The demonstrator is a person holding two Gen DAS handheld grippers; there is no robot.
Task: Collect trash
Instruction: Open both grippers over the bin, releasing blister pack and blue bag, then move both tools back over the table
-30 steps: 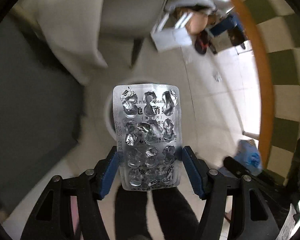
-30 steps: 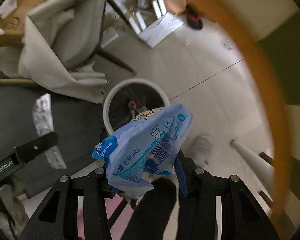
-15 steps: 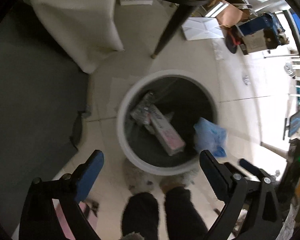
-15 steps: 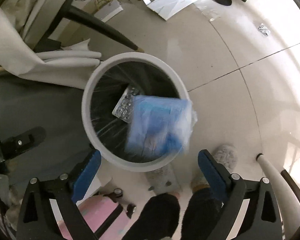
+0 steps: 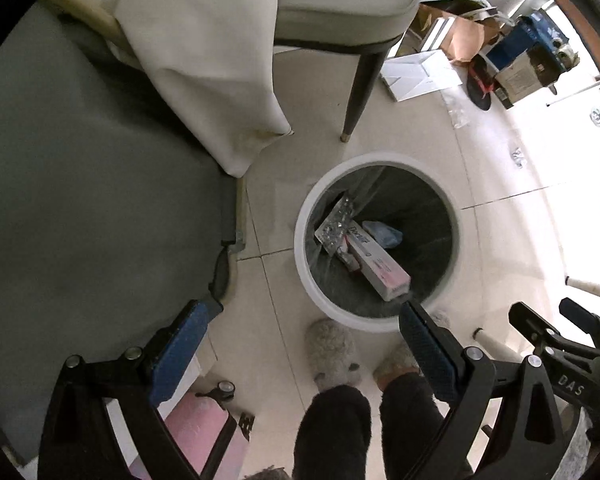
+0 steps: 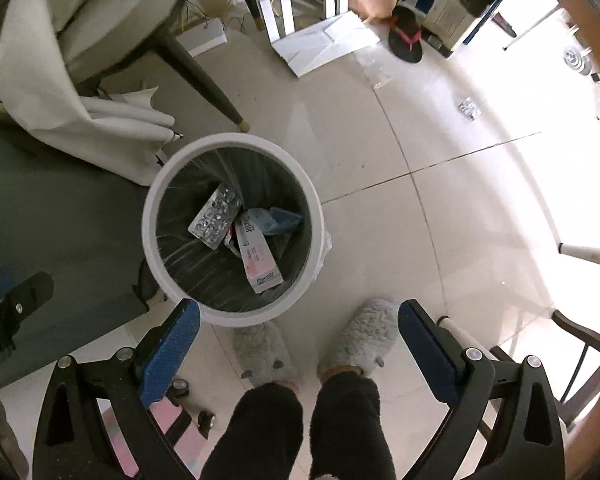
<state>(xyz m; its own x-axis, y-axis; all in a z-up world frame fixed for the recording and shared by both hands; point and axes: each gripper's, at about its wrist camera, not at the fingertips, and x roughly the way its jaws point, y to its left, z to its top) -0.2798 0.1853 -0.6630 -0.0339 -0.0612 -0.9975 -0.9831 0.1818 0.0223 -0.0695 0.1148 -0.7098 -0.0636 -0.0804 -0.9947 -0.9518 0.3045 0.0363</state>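
Two grippers hang above a round white trash bin (image 6: 156,236) on a pale tiled floor (image 6: 380,160), both with jaws spread wide apart and holding nothing. The left gripper (image 5: 304,352) and the right gripper (image 6: 298,346) each show two blue-padded fingers. Inside the bin's dark liner lie three pieces of trash: one silver blister pack (image 6: 215,222) leaning against the wall, one long pink-and-white carton (image 6: 258,254) touching it, and one blue wrapper (image 6: 282,220) just beside the carton. Two grey fuzzy slippers (image 6: 360,338) stand near the bin's rim, worn by the person in dark trousers. One dark chair leg (image 6: 198,76) slants down beside the bin, with white cloth (image 6: 60,92) draped nearby.
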